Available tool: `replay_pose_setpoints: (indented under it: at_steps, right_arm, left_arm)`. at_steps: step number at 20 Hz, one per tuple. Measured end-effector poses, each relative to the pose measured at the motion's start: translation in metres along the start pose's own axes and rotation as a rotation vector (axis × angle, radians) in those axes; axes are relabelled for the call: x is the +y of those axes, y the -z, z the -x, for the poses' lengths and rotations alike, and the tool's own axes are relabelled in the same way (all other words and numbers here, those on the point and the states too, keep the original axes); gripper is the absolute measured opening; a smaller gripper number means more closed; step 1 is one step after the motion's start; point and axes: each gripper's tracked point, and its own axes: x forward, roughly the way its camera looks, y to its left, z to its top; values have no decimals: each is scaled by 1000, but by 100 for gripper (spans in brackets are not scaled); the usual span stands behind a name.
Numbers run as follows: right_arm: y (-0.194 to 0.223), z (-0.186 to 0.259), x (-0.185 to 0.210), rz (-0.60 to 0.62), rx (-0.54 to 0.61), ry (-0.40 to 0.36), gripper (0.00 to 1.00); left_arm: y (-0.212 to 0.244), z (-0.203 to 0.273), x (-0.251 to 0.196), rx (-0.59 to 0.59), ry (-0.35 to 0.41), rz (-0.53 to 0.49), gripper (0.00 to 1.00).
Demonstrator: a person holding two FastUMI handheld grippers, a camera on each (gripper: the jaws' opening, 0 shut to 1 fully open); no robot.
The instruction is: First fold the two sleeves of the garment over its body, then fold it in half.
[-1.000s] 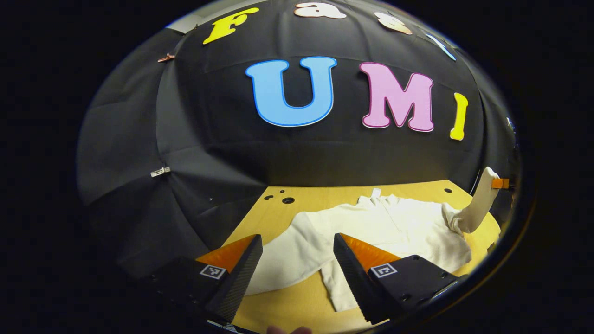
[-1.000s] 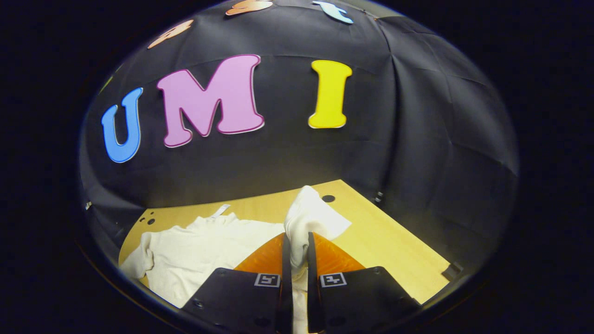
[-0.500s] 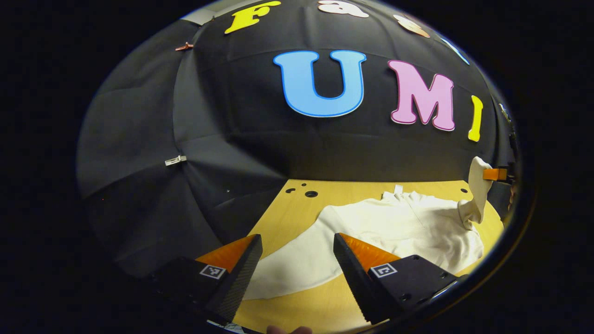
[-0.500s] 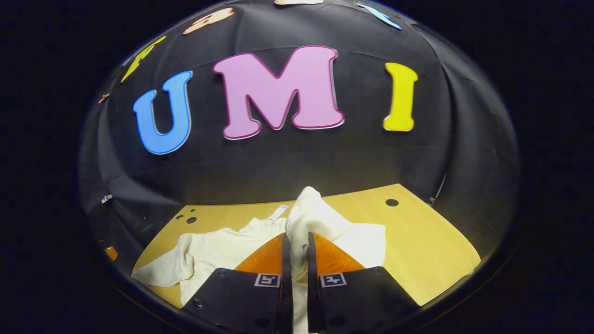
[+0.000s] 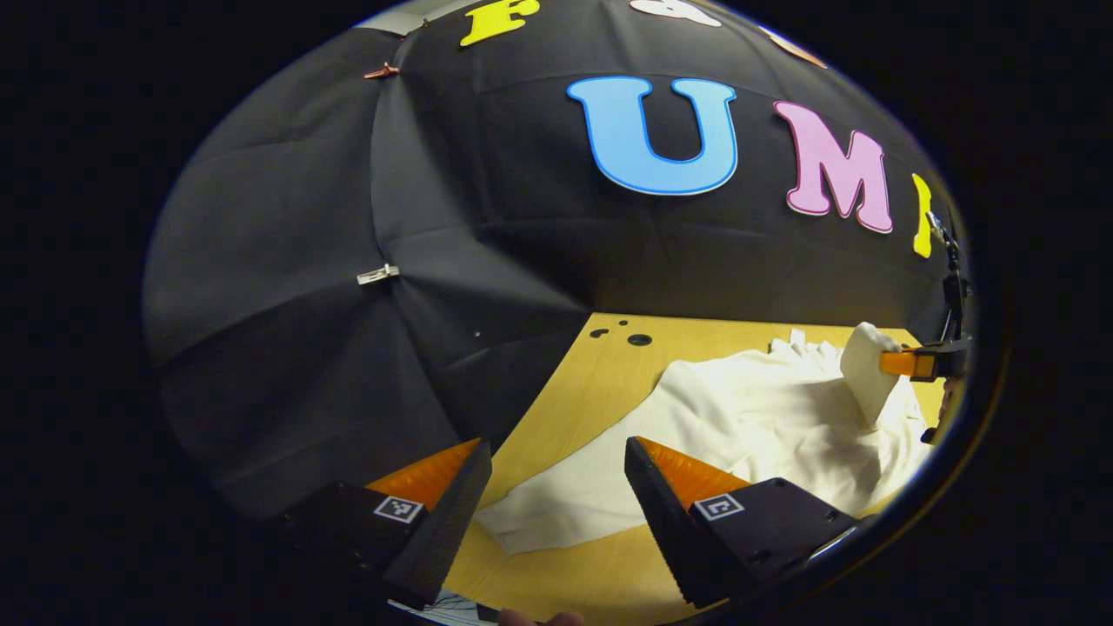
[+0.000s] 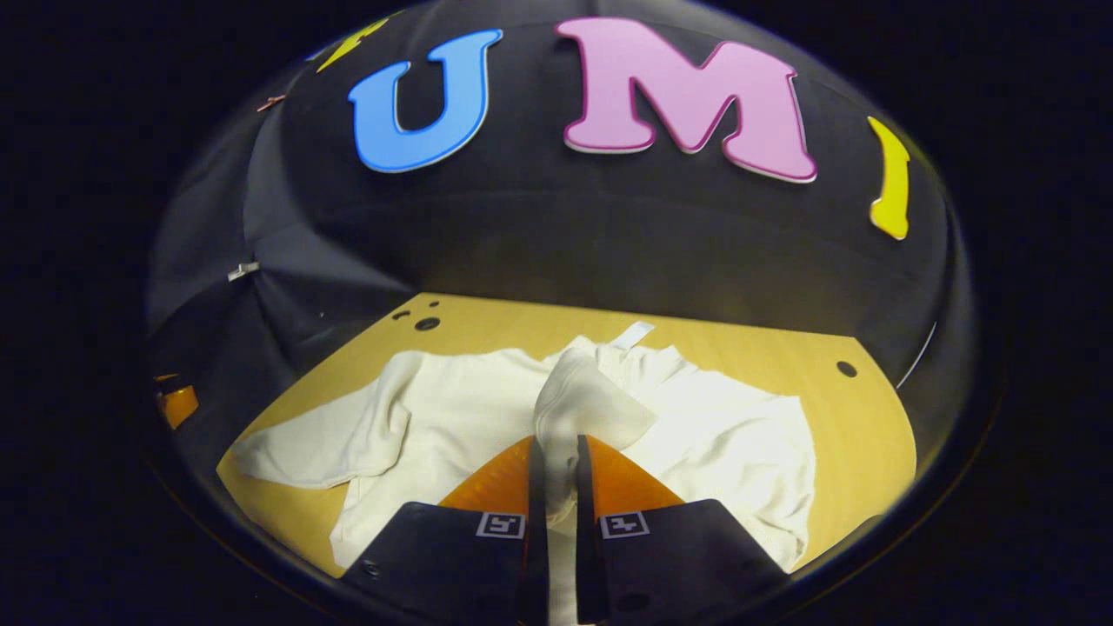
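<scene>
The right tongs [image 6: 554, 487] are clamped on the cuff of one sleeve [image 6: 578, 409], raised above the garment [image 6: 469, 417] spread on the desk [image 6: 739, 348]. The left tongs [image 5: 556, 496] are held agape above the other sleeve [image 5: 591, 496]. The fabric is judged soft and limp; cuffs are the recommended grip points.

A: How much of the garment [image 5: 765, 426] shows in the left gripper view?

B: Its near hem hides behind the left gripper [image 5: 556, 487]'s finger, and the far side is cut by the edge.

A: And in the right gripper view?

B: The pinched sleeve [image 6: 578, 413] vanishes between the right gripper [image 6: 556, 487]'s fingers (the cuff's end can't be told).
</scene>
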Motion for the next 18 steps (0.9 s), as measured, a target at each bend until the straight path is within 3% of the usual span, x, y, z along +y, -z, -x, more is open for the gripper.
replay_pose_setpoints:
  at_steps: [5,9,11,14,17,18]
  right_arm:
    - [49,-32,42,16,138,-77,17]
    - [67,-36,62,-23,212,-128,27]
    - [67,-32,76,-52,218,-174,46]
    - [63,-25,87,-60,223,-221,53]
    - [56,-6,108,-101,231,-328,52]
    - [53,2,113,-106,225,-358,57]
  left_arm:
    - [24,2,15,51,-30,20,97]
    - [43,2,23,79,-52,11,97]
    - [53,0,27,96,-57,16,97]
    - [64,-4,30,122,-67,37,97]
    - [70,-8,29,133,-70,56,97]
    - [73,-9,29,134,-69,52,97]
